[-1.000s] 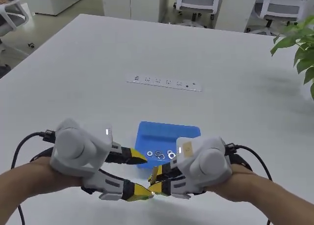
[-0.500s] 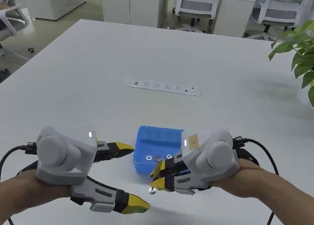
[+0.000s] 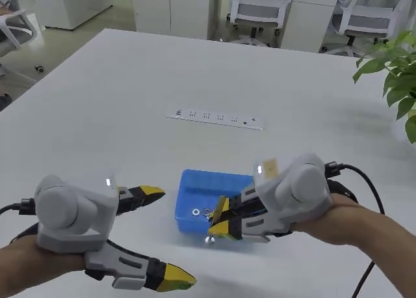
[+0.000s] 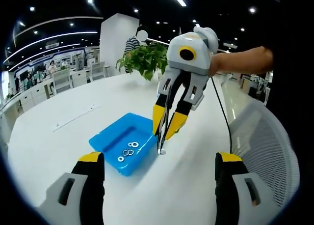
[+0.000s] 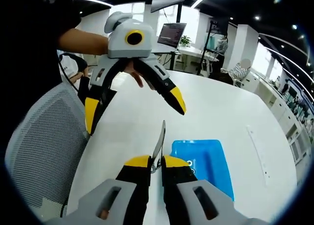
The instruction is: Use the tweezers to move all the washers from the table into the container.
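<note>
- The left gripper (image 3: pixel 170 236) has drawn away from the right gripper (image 3: pixel 220 218). A second ago their jaws nearly met; now it sits well apart, at 8 o'clock from the box (image 3: pixel 195 177), with its jaws spread wide and holding nothing.
- The right gripper is still clenched on the tweezers (image 4: pixel 163 131), which stick out between its jaws.
- The tweezers' tip pinches one washer (image 3: pixel 209 239). It has crept closer to the box and now hangs just outside the near wall, at 6 o'clock from the box's middle. I cannot tell whether it touches the table (image 3: pixel 130 83).
- Several washers (image 3: pixel 195 212) already lie loose on the box floor.
- My reading: the left gripper's helping part looks finished, and the carry is nearly done. The washer has only to clear the wall towards 12 o'clock before being let go.
- Risk: the washer is held by a thin edge and may slip if the tip bumps the wall.
</note>
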The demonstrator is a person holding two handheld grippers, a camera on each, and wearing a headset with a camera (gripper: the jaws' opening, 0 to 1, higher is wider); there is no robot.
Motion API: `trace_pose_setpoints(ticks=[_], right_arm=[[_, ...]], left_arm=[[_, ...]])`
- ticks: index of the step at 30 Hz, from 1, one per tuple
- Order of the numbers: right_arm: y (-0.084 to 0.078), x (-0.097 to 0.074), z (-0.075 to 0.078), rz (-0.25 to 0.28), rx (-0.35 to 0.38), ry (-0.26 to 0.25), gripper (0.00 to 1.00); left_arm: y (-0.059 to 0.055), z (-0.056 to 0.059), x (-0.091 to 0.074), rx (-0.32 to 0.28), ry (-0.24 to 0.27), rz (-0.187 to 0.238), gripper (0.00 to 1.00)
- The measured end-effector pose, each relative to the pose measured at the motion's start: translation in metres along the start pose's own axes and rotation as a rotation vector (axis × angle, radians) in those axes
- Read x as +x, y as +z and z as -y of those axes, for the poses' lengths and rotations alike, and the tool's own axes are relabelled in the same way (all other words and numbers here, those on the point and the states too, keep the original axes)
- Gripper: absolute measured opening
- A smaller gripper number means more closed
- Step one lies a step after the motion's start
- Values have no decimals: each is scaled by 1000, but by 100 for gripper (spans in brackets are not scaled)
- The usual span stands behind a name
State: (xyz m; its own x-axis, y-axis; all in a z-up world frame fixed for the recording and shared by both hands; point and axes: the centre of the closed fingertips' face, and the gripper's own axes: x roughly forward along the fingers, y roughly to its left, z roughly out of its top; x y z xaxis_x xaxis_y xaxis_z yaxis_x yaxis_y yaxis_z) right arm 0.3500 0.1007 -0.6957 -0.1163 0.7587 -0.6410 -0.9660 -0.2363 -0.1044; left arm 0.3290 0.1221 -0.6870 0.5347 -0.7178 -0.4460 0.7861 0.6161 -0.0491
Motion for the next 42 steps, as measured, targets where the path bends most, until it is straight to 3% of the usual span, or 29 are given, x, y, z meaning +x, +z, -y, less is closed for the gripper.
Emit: trace_pose_setpoints(ticks=[17, 28, 42], right_arm=[[-6, -13, 34, 7, 9, -56, 9], [-20, -9, 52, -4, 6, -92, 9], [-39, 0, 67, -19, 30, -104, 9]], left_arm=[[11, -9, 4, 24, 17, 18, 99], [19, -9, 5, 27, 23, 24, 99], [21, -19, 15, 30, 16, 24, 98]])
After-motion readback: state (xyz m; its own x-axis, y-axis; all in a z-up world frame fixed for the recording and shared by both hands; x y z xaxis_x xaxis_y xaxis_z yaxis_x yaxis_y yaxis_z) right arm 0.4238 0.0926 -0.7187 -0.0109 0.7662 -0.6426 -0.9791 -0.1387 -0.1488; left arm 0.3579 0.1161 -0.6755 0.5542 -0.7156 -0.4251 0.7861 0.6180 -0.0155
